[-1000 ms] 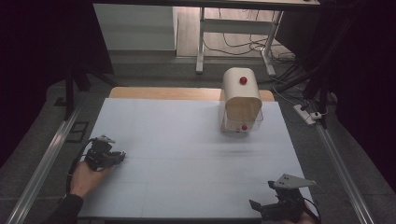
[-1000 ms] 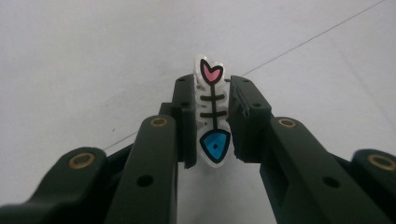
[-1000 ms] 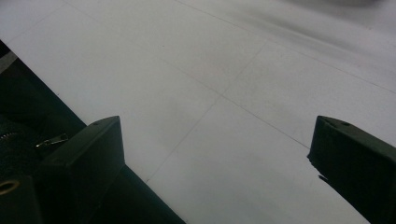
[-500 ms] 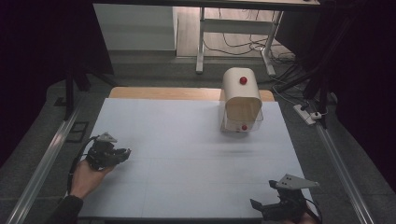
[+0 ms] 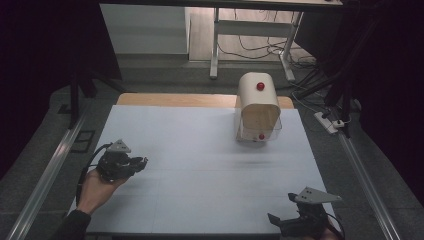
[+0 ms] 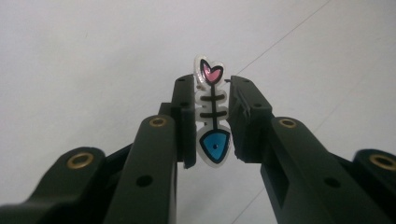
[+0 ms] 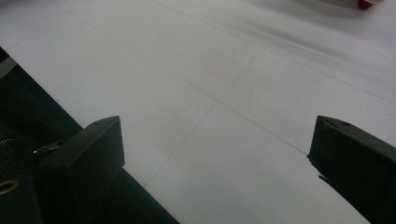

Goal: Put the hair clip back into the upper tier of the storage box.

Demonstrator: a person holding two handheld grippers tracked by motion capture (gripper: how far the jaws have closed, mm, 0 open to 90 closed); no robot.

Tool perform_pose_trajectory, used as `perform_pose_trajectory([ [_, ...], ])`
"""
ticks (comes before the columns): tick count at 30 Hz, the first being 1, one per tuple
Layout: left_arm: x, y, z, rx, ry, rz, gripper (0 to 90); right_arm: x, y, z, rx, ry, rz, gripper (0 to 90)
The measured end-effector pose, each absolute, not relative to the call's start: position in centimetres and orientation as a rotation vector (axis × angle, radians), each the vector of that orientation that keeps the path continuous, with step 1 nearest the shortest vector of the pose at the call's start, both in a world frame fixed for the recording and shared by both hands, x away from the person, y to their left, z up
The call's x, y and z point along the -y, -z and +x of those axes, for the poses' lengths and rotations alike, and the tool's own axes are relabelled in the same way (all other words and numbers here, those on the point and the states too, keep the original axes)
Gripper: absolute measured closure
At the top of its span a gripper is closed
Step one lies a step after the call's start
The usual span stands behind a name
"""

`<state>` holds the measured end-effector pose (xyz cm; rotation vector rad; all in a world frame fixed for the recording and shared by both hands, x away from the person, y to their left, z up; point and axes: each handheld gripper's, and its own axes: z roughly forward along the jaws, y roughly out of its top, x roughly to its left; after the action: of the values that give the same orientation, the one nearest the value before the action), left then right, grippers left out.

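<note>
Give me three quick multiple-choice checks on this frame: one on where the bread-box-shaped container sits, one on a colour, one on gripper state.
1. Where on the pale table is the cream dome-topped container with red knobs?
A. far right part
B. near left corner
C. near edge, centre

2. What colour is the teardrop head of the small flat fishbone charm?
A. green
B. blue
C. yellow

3. How is the right gripper?
A. shut on the charm
B. shut, empty
C. open, empty

Answers: 1 A, the high view puts it far and right; 2 B, the left gripper view shows a blue head and pink heart tail; 3 C, its jaws stand wide apart over bare table.
</note>
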<state>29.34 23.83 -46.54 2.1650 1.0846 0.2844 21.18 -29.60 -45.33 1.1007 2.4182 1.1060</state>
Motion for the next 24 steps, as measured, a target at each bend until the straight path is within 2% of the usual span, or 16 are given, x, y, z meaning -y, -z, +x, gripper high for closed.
perform_pose_trajectory([
  [24,-17.5,42.3,31.8,-0.888,-0.203,2.177,72.6,29.6,45.3,21.1,-2.403,-1.116,1.094,3.1],
])
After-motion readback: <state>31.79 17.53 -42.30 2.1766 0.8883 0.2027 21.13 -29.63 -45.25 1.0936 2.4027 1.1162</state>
